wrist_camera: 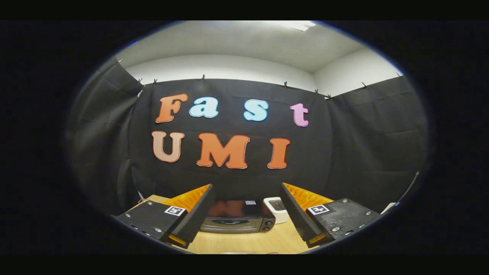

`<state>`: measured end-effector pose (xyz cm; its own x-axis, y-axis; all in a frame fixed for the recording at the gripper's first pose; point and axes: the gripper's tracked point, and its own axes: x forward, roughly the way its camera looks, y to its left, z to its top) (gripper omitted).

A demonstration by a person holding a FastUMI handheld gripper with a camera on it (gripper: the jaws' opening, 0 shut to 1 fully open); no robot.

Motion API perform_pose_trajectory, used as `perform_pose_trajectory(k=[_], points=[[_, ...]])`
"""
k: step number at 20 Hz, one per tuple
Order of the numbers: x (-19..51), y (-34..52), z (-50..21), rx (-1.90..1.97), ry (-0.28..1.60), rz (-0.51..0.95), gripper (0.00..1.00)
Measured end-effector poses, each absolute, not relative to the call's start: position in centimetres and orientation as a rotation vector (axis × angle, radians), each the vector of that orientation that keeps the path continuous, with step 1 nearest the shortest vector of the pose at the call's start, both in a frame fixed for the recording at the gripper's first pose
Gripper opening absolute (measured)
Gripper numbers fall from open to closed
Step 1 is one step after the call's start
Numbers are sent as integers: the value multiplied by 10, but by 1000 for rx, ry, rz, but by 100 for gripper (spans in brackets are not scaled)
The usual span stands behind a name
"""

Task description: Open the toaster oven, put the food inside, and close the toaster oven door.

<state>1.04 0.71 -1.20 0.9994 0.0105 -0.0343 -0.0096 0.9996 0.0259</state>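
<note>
Approach stage, oven door not yet opened.
Gripper view: tongs (pixel 246 214) spread wide, holding nothing; toaster oven (pixel 237 220) beyond the fingers on wooden table (pixel 248 242), door looks closed, small white box (pixel 277 209) beside it. Next, prob.: drop lower, reach door handle.

The camera rides on the claw (pixel 244 214) and looks forward along its two fingers, which stand wide apart with nothing between them. It sits low over the wooden surface (pixel 248 242) and faces almost level toward the booth's back cloth wall. The toaster oven (pixel 237 216) stands near, just ahead, between the fingers, its door closed.
</note>
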Motion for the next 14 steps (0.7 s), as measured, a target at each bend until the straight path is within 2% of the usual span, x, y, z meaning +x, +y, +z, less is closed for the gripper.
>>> perform_pose_trajectory(k=[6, 14], points=[[22, 12, -25, 25, 48, 22, 100], [60, 35, -92, 34, 177, 75, 100]])
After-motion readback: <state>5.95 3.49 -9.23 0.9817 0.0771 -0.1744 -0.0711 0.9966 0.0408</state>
